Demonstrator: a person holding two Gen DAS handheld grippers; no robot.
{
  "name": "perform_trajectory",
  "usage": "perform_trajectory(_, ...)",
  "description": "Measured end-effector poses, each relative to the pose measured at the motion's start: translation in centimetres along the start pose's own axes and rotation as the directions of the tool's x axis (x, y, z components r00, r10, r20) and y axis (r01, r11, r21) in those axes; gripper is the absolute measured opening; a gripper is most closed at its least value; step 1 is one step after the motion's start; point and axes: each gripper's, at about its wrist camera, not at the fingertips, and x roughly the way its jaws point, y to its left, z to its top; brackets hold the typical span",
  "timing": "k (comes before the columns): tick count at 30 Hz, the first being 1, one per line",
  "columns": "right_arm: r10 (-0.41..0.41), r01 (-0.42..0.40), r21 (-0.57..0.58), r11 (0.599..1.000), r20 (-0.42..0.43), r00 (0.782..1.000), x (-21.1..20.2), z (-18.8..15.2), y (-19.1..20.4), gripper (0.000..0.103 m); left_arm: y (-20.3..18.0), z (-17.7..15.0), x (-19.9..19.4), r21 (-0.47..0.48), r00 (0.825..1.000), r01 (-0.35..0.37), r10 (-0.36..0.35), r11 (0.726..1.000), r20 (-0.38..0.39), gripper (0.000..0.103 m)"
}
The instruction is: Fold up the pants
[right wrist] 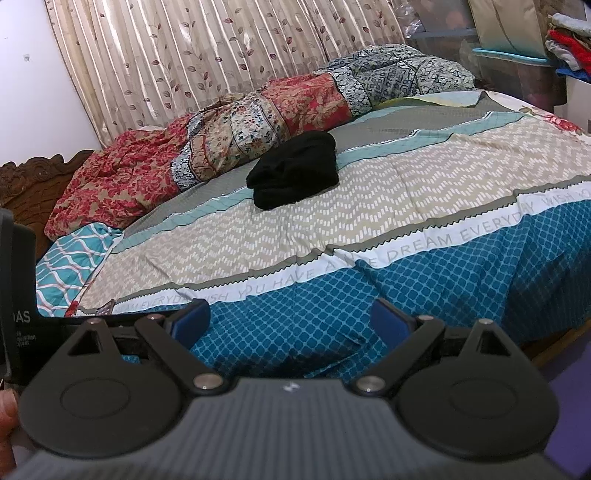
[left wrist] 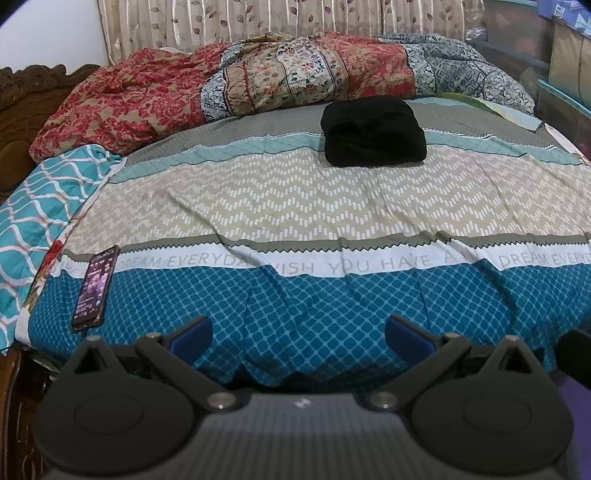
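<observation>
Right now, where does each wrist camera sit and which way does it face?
Left wrist: behind the open left gripper at the bed's near edge, facing squarely across the bedspread at the folded black pants; phone at left.
Right wrist: behind the open right gripper, further right and tilted, viewing the pants obliquely; the left gripper's body and a thumb show at left.
Shared: pants, bedspread, crumpled quilt, curtain.

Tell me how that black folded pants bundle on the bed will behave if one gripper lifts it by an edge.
The black pants look like soft, thick fabric, so they would probably sag rather than stay stiff. The layers lie loosely stacked, so lifting one edge would likely undo the fold. They seem unlikely to slip or roll on the bedsheet.
</observation>
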Motion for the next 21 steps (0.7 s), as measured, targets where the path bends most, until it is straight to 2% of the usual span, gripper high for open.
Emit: perform_trajectory(21,-0.043,0.043,-0.011,0.999,-0.028,0.999,2.5,0.9,-0.1,0.095,0.8,0.5,3.4,-0.015,0.997,0.014,-0.015,1.0,-0.079,0.103)
